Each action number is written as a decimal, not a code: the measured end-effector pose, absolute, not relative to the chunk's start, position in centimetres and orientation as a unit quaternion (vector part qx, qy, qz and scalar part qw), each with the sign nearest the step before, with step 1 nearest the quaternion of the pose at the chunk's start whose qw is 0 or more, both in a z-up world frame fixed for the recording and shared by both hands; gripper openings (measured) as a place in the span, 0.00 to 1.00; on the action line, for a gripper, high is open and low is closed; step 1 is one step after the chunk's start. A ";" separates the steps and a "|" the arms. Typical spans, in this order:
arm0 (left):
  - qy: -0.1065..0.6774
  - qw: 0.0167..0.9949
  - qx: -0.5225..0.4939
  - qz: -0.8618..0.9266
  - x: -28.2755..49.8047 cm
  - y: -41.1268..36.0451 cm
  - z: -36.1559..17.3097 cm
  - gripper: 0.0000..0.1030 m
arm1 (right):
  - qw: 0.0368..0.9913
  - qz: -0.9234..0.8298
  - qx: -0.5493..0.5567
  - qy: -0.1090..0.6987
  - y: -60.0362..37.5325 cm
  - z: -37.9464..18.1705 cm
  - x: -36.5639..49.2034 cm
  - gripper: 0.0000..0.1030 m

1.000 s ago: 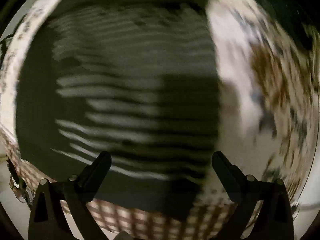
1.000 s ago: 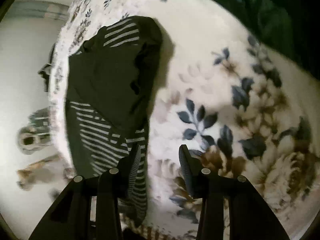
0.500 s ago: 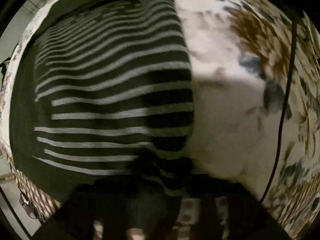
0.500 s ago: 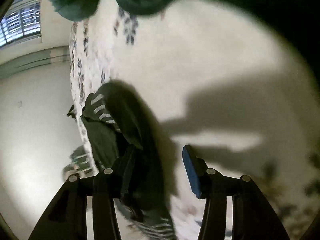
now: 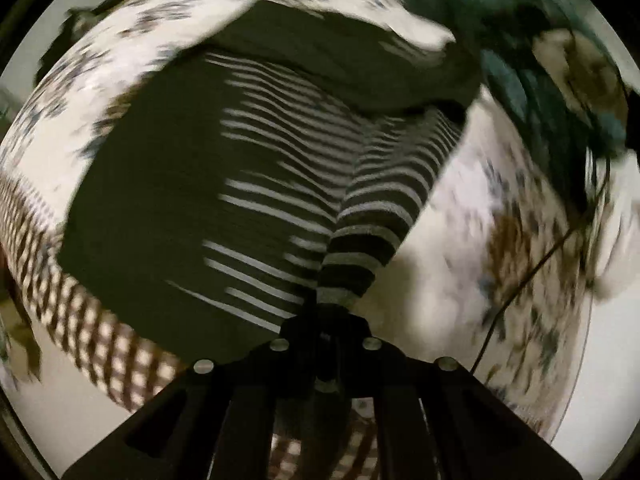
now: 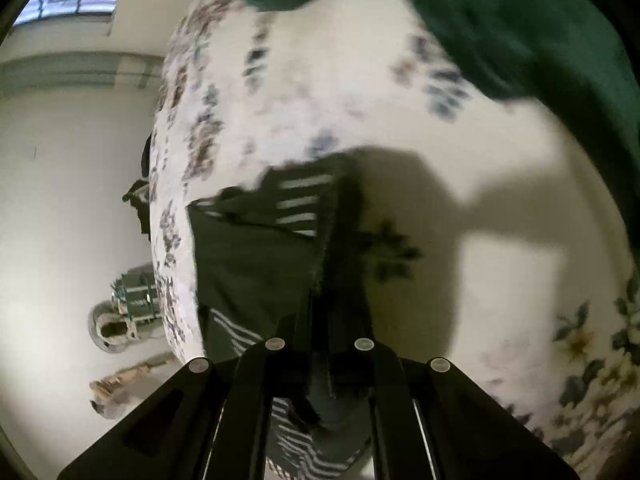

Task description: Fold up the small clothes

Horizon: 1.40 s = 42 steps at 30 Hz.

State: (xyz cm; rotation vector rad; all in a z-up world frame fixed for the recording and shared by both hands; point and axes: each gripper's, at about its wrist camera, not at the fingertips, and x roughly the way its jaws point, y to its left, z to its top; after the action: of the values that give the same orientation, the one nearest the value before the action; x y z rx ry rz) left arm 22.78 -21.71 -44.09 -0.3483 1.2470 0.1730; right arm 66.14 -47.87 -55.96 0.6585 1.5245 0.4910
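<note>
Pinching a striped fold of the dark striped garment [image 5: 256, 184], the left gripper [image 5: 324, 320] has its jaws clamped tight on the cloth, which rises to the fingertips as a taut ridge while the rest lies spread on the floral bedspread [image 5: 472, 208] to the left and far side. In the right wrist view the right gripper [image 6: 332, 320] is likewise closed on a dark edge of the same garment [image 6: 256, 264], near the bed's left side, with a green cloth [image 6: 500, 32] lying at the far right
</note>
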 end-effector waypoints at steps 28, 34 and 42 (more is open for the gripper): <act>0.596 0.694 -0.381 0.130 19.5 8.1 -52.9 0.09 | 0.663 0.158 0.061 0.729 2.1 -59.5 73.9 0.07; 0.571 0.694 -0.423 0.114 16.8 11.3 -51.4 0.60 | 0.643 0.214 0.094 0.729 1.3 -57.3 70.1 0.68; 0.612 0.738 -0.280 0.050 20.8 6.4 -51.4 0.58 | 0.608 0.206 0.038 0.766 -1.4 -57.8 60.4 0.68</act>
State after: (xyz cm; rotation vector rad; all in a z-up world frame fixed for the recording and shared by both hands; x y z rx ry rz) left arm 20.76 6.44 -51.36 -0.6156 1.3426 0.1105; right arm 60.41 -1.38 -57.78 0.0889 1.7693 0.4762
